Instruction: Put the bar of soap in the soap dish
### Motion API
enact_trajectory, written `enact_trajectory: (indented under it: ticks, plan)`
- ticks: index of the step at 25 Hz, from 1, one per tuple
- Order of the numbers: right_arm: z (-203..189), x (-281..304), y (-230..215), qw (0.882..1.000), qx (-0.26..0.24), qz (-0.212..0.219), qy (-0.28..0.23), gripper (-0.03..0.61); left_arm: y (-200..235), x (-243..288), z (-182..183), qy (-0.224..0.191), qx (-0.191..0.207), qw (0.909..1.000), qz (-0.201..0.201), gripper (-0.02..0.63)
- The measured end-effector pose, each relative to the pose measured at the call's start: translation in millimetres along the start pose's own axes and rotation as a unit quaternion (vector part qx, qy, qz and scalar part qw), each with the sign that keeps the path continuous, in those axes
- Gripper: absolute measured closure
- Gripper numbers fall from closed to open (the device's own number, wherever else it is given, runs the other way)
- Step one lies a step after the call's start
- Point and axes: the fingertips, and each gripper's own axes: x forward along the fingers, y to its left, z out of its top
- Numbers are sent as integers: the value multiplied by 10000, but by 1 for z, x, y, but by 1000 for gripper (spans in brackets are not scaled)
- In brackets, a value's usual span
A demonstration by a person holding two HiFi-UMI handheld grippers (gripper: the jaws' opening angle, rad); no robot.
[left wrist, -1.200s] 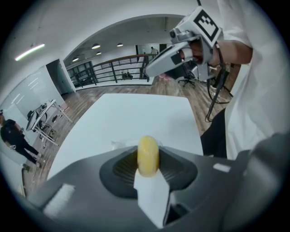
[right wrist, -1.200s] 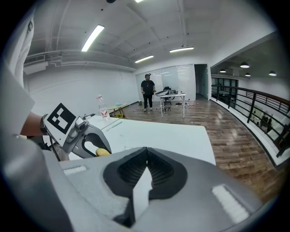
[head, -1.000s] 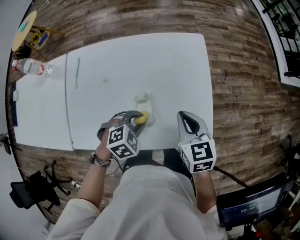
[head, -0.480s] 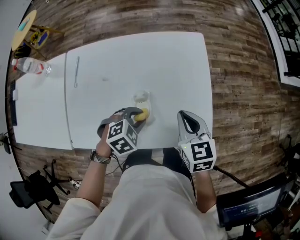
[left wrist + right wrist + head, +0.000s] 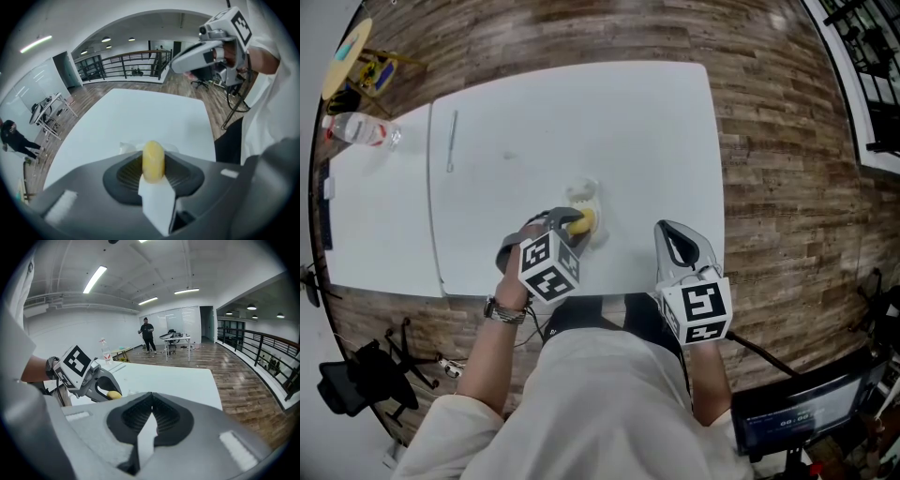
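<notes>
We see a white table filling the middle of the head view, with a second white table butted against it at 9 o'clock. A thin pale rod lies beside the seam at 10 o'clock, and 1 clear plastic bottle with a reddish label sits farther out the same way. Wood-plank floor surrounds both tables. On it we find a black office chair at 8 o'clock, a dark screen at 4 o'clock, a black railing at 2 o'clock and a round yellow disc at 11 o'clock. In the right gripper view, 1 person stands at 12 o'clock, far across the room beside a desk, under strip lights.
</notes>
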Motion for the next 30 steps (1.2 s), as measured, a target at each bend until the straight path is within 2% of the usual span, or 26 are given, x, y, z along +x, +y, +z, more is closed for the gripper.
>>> enact_trajectory:
  ticks: [6, 11, 13, 21, 30]
  plan:
    - [0, 0, 3, 10000, -13, 17, 11, 575, 8, 3, 2, -106, -206, 9997, 32, 480]
    - [0, -1, 3, 10000, -2, 23, 0, 575, 13, 9, -4, 141, 206, 9990, 380, 480]
    - [-1, -1, 3, 10000, 8, 15, 2, 575, 15, 11, -5, 163, 250, 9986, 437, 479]
    - [-1, -1, 2, 10000, 73, 2, 14, 575, 20, 14, -3, 44, 85, 9994, 336, 477]
    - [-2, -5, 0, 10000, 84, -17, -9, 575, 6, 15, 0, -49, 8, 10000, 77, 437]
